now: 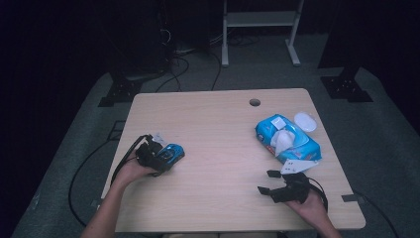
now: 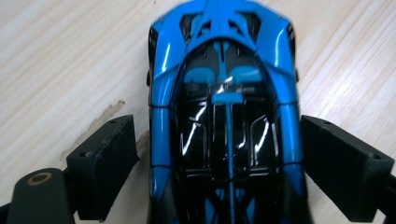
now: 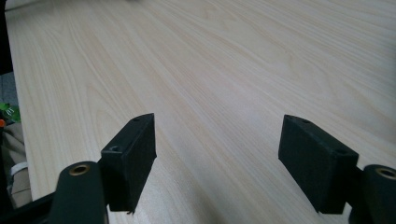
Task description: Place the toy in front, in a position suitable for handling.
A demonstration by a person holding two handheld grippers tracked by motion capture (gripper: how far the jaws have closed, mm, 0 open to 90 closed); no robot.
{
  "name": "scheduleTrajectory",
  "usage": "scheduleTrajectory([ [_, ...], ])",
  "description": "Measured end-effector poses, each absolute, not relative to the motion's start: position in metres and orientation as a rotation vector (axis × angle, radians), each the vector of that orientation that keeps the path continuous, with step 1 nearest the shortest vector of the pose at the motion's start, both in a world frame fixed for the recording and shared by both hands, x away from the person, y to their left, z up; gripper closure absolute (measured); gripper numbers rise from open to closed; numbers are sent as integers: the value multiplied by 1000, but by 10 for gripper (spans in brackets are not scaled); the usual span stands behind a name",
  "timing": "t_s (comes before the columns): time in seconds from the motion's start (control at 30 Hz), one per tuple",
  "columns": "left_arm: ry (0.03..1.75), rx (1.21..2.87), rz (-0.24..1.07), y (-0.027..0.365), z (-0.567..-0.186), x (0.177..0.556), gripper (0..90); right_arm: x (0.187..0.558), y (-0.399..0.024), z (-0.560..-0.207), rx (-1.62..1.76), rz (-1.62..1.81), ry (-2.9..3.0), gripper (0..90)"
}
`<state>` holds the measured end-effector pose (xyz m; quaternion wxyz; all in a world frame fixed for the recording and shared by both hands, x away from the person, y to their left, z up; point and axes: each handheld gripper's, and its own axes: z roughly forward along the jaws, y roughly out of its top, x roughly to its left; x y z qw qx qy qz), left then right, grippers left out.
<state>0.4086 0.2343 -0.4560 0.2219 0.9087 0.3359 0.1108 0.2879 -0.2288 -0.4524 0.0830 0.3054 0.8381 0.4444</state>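
A blue and black toy car (image 1: 173, 151) lies on the left part of the wooden table (image 1: 218, 144). My left gripper (image 1: 166, 156) reaches over it from the left. In the left gripper view the car (image 2: 224, 93) sits between the two black pads (image 2: 105, 158), a narrow strip of table showing beside the left pad, and the left gripper (image 2: 219, 135) stands open around it. Near the front right of the table my right gripper (image 1: 267, 182) is held open. In the right gripper view the right gripper (image 3: 219, 140) has only bare wood between its jaws.
A blue pack of wet wipes (image 1: 287, 140) with a tissue sticking out lies at the right, a white oval lid (image 1: 305, 121) behind it and a white card (image 1: 297, 166) in front. A cable hole (image 1: 254, 102) sits near the far edge.
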Motion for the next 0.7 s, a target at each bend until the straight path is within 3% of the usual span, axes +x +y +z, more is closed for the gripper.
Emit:
scheduleTrajectory([
  [0.7,972,2481,266,237,-457,412,144,287,-227,-453,909,1320,2505,267],
])
